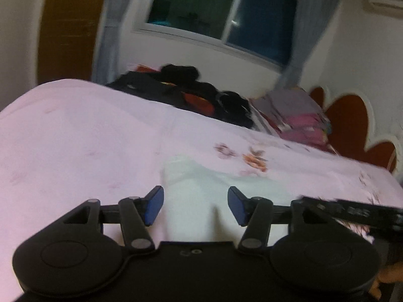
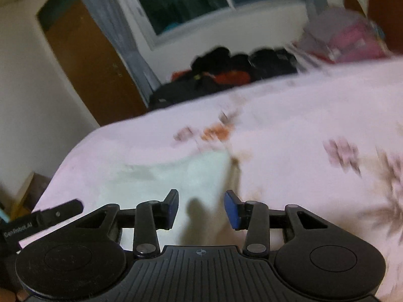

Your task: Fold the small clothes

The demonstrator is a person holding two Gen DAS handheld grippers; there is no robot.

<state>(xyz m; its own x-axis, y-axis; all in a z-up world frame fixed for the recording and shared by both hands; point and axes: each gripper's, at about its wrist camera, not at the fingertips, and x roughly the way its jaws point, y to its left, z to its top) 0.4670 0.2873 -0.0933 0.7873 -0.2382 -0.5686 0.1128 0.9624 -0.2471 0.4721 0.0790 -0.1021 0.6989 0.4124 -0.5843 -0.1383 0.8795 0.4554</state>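
- Grippers first: the left gripper [image 1: 195, 206] has its jaws spread wide with nothing between them, and its blue pads [image 1: 153, 205] touch no cloth.
- The right gripper [image 2: 201, 210] is the same, jaws apart and holding nothing.
- Both hang just above the near edge of the bed, and each one shows at the side of the other's view: the right one as a black bar low on the right in the left wrist view, the left one low on the left in the right wrist view.
- A small white cloth [image 1: 201, 188] lies on the pink sheet [image 1: 75, 138] directly in front of both grippers; the pictures are blurred, so I cannot tell if it is folded.
- Beyond the cloth the sheet has a flower print [image 1: 254, 159].
- At the far side of the bed a dark pile of clothes [image 1: 191, 90] lies under the window [image 1: 221, 12].
- Right of this pile stands a stack of pink and grey textiles [image 1: 297, 115], next to the headboard [image 1: 352, 123].
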